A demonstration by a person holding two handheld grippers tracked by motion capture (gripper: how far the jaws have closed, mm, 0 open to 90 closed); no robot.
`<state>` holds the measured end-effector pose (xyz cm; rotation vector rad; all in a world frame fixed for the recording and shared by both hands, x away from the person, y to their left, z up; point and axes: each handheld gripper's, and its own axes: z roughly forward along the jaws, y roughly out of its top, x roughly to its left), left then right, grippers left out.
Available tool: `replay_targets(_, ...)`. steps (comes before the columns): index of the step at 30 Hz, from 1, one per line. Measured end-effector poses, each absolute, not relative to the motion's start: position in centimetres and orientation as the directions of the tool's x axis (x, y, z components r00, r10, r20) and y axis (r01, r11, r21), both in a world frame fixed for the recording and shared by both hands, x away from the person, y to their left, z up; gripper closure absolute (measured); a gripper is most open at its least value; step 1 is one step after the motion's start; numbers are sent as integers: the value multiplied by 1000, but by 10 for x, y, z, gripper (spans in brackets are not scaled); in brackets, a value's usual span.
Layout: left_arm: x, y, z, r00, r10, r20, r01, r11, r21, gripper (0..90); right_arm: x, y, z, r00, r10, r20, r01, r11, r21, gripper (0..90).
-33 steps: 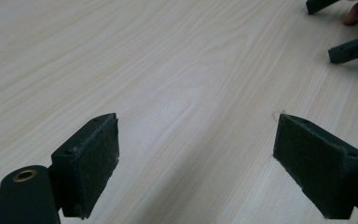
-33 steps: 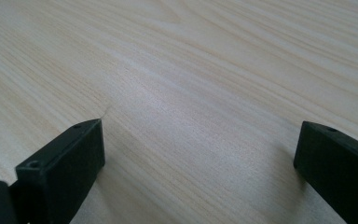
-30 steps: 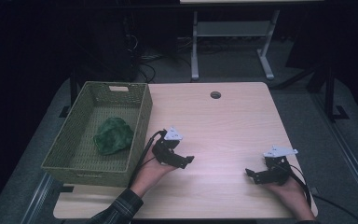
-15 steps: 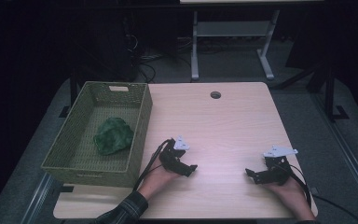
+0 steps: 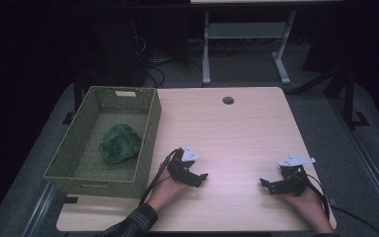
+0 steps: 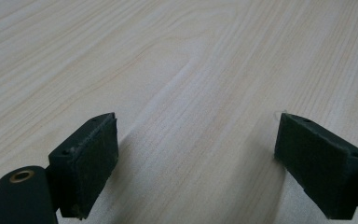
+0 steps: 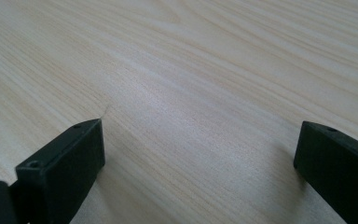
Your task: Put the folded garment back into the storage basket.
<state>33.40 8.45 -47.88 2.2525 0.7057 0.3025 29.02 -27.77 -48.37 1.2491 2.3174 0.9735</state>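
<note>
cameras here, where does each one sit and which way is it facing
High view: fixed above the person's side, looking forward and down on the table, basket and green cloth; forearms, left gripper and right gripper show.
Left gripper view: rides the left gripper, looking along its open jaws at bare tabletop.
Right gripper view: rides the right gripper, jaws open over tabletop.
Shared: all show the pale wood table.

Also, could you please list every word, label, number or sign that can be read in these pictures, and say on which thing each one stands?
No text can be read.
The green basket has a pale tag on its far rim; any writing on it is too small to tell.
The left gripper, the right gripper, the green cloth and the table show no lettering.
</note>
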Motion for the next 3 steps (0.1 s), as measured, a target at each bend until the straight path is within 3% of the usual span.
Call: replay_targets(3,334,84,-479,820,572,2,396,-572,718,128,290,-278,-484,-559,829,29,601,381,703,15)
